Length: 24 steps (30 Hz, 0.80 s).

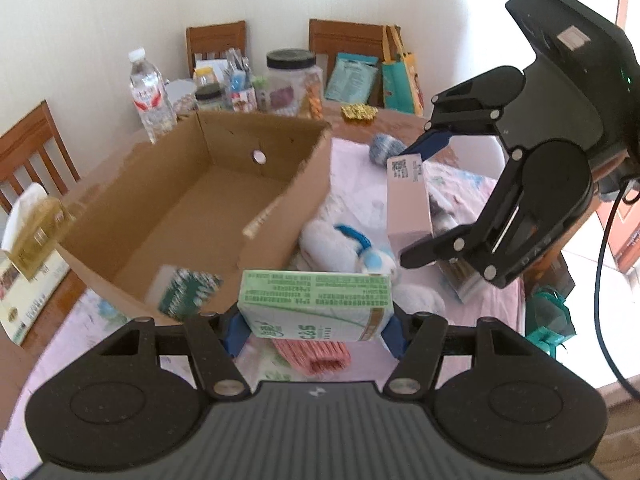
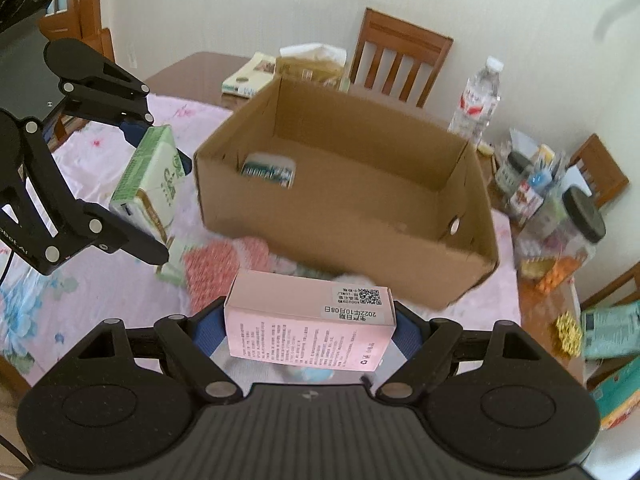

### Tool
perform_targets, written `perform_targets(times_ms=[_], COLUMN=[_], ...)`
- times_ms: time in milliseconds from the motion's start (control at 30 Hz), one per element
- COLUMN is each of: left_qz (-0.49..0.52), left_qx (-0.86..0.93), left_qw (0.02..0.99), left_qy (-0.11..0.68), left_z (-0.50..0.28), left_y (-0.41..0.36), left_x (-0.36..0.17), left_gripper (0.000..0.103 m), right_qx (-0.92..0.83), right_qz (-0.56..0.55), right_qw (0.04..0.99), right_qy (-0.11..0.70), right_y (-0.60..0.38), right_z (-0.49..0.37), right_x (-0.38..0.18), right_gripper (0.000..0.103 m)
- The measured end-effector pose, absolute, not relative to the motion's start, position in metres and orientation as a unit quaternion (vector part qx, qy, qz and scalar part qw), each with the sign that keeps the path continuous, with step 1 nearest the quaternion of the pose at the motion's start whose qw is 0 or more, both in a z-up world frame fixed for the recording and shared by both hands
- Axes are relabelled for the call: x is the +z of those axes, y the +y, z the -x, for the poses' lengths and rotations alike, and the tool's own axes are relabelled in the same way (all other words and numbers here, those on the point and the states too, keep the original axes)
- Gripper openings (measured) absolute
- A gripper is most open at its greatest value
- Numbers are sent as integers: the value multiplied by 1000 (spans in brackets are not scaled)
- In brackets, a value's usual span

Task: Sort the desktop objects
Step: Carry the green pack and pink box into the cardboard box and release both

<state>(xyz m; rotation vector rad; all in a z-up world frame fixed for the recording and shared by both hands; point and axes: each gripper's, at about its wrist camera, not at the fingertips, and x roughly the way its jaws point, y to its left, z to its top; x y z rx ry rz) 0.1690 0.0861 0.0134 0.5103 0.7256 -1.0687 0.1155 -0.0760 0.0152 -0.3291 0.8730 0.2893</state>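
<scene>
My left gripper (image 1: 316,330) is shut on a green tissue pack (image 1: 316,304), held above the pink cloth just before the near wall of the open cardboard box (image 1: 308,168). In the right wrist view the same left gripper (image 2: 148,188) and green pack (image 2: 154,180) hang left of the box (image 2: 340,216). My right gripper (image 2: 308,330) is shut on a pink carton (image 2: 308,320) in front of the box; the left wrist view shows that carton (image 1: 408,200) and right gripper (image 1: 420,204) to the right. A green-patterned packet (image 2: 268,170) lies inside the box.
A white and blue plush toy (image 1: 344,248) and a red-patterned pack (image 2: 218,268) lie on the pink cloth (image 2: 120,280). A water bottle (image 1: 150,92), jars (image 1: 294,80) and small items crowd the table's far side. Wooden chairs (image 2: 400,56) stand around. A tissue box (image 1: 36,228) sits left.
</scene>
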Motion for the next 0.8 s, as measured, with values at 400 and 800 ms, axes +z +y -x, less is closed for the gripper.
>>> perform_targets(times_ms=[400,800], left_qz=[-222,-209], left_qx=[-456,-420], left_qw=[799,808], left_qy=[323,356], left_z=[-222,-278], left_y=[65,43], left_x=[34,20], left_gripper=[64,64], right_qx=[155,192], right_qz=[178,184], right_qw=[893,883], right_qy=[383,387], right_y=[-82,-86], right_z=[-167,-230], right_x=[40,31], right_gripper=[86,86])
